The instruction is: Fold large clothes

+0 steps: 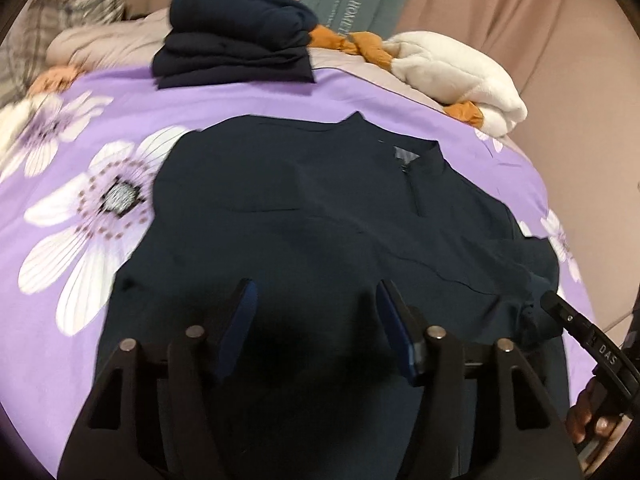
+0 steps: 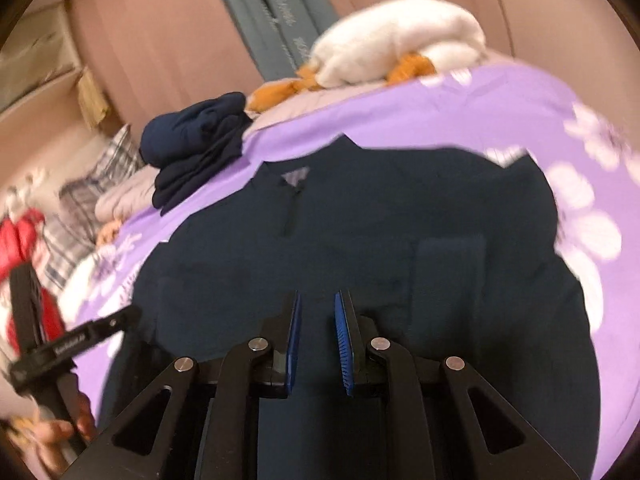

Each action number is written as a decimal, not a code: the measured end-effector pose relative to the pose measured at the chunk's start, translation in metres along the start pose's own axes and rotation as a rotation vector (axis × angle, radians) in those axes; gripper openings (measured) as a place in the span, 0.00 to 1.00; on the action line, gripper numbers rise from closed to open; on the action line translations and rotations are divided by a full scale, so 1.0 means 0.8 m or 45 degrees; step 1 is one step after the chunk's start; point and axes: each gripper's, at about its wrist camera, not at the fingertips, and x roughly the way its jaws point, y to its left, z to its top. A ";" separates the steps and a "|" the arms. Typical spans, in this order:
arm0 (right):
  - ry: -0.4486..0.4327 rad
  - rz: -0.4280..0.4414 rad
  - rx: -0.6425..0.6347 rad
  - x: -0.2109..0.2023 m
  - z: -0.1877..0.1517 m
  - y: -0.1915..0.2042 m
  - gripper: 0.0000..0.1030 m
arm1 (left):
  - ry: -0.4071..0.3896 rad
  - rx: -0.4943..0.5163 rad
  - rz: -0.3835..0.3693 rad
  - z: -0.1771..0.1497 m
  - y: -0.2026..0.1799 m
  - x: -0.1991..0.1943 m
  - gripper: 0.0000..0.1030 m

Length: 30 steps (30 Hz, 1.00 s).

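Note:
A large navy shirt (image 1: 320, 208) with a stand-up collar and a short front placket lies spread on the purple flowered bedsheet (image 1: 224, 104). My left gripper (image 1: 316, 286) hovers over the shirt's near part, open, with nothing between its blue pads. In the right wrist view the same shirt (image 2: 360, 240) fills the middle, and a chest pocket shows on its right side. My right gripper (image 2: 318, 296) hangs above it with only a narrow gap between the pads and no cloth caught in them. Each view shows the other gripper at its edge, held by a hand (image 1: 588, 420).
A folded navy pile (image 1: 236, 40) sits at the far side of the bed, with a white fluffy blanket (image 1: 460, 76) and orange cloth (image 1: 352, 42) to its right. A plaid pillow (image 1: 80, 4) lies far left. Pink curtains hang behind. Something red (image 2: 20, 240) lies off the bed's left.

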 end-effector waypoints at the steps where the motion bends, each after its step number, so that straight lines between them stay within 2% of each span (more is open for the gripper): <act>1: 0.012 0.007 -0.023 0.006 0.000 0.004 0.17 | -0.008 0.034 0.023 0.000 -0.008 0.005 0.57; 4: 0.070 -0.037 -0.062 0.026 -0.005 0.002 0.17 | 0.011 0.095 0.063 -0.003 -0.017 0.021 0.52; 6: 0.121 -0.082 -0.053 0.040 -0.011 -0.012 0.17 | 0.045 0.107 0.091 -0.008 -0.016 0.034 0.52; 9: 0.169 -0.089 -0.004 0.043 -0.020 -0.027 0.17 | 0.091 0.128 0.117 -0.017 -0.012 0.049 0.53; 14: 0.169 -0.033 0.075 0.038 -0.024 -0.039 0.17 | 0.095 0.150 0.135 -0.021 -0.013 0.052 0.54; 30: 0.199 -0.038 0.076 0.042 -0.029 -0.037 0.17 | 0.108 0.156 0.156 -0.027 -0.017 0.050 0.57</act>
